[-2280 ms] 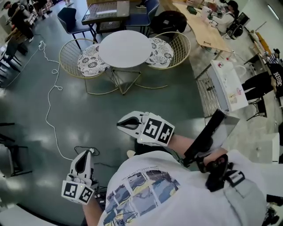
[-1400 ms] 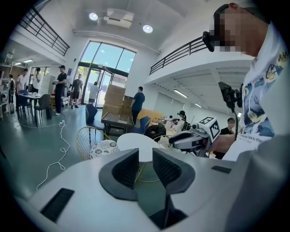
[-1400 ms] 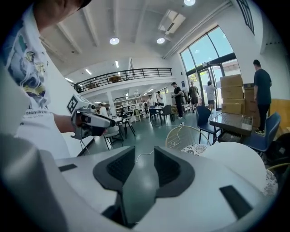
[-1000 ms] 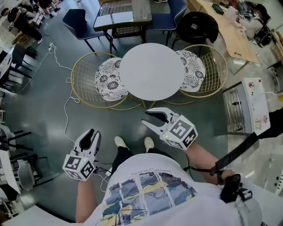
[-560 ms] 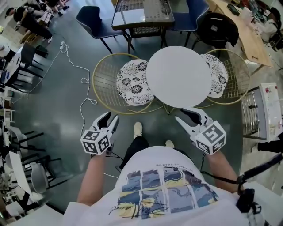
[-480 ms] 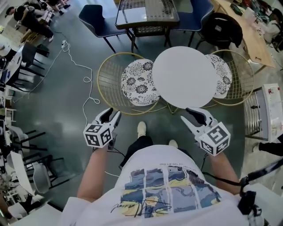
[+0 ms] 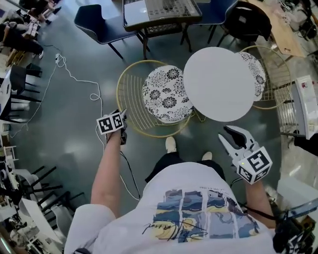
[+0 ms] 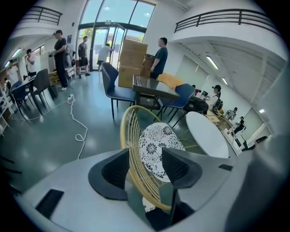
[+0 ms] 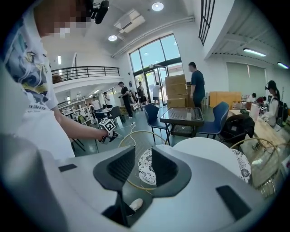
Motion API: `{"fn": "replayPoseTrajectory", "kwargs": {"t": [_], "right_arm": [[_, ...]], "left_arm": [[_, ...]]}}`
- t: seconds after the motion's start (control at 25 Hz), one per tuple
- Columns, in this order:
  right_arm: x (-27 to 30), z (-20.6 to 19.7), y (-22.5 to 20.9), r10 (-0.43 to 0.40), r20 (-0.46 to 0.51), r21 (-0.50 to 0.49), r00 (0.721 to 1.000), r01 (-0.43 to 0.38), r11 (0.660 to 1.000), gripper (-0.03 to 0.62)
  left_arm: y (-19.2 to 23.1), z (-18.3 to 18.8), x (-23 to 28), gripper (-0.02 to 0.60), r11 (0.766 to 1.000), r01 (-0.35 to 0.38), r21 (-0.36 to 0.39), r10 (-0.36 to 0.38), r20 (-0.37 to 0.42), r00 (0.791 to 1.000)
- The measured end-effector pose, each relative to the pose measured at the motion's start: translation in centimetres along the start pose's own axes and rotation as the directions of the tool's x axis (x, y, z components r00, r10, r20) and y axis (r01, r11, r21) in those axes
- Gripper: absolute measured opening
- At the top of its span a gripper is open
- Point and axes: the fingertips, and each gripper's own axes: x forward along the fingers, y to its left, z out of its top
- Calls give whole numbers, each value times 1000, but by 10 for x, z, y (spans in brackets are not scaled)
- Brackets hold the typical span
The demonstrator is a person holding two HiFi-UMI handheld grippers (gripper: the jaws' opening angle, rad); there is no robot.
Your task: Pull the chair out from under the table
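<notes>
A gold wire chair (image 7: 130, 94) with a black-and-white patterned cushion (image 7: 166, 94) is tucked against the round white table (image 7: 219, 83). My left gripper (image 7: 122, 117) is at the chair's outer rim. In the left gripper view the gold rim (image 8: 131, 149) runs between the jaws of my left gripper (image 8: 146, 156), which are opening, and the pads do not press on it. My right gripper (image 7: 229, 135) hovers open and empty in front of the table. Through my right gripper (image 9: 142, 154) I see the cushion (image 9: 144, 166) and the table (image 9: 204, 152).
A second wire chair (image 7: 271, 74) stands on the table's far side. A white cable (image 7: 94, 94) snakes over the floor to the left. A dark table (image 7: 159, 10) and blue chairs (image 7: 94, 20) stand behind. The person's shoes (image 7: 170, 144) are near the table's base.
My left gripper has reached forward and down to the chair's rim, which now lies between its jaws. The person has stepped closer to the table, and my right gripper has shifted right.
</notes>
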Motion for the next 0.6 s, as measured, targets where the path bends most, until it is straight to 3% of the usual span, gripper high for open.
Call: {"fn": "replayPoseTrajectory", "kwargs": {"t": [0.16,0.32,0.48,0.56,0.6], "right_arm": [[-9,-14,-12,-98,-34,47,995,100,994,117],[-12,-18,-15,-166,-75,79,983,172,982,117],[-19,-22,-55,-187,-105,95,977,197,976,117],[-24,-22,-77,-179,-117,98,977,191,977,117],[-24,-21,-81,-176,-122,97,977,188,977,117]], "left_arm": [[26,1,56,204,998,-40,-38,38,-56,998],[53,3,84,212,995,-96,1,96,-104,990],[29,0,124,207,997,-57,-48,47,-187,981],[8,1,136,119,995,-65,-78,48,-203,978],[4,1,139,32,992,-78,-99,57,-201,978]]}}
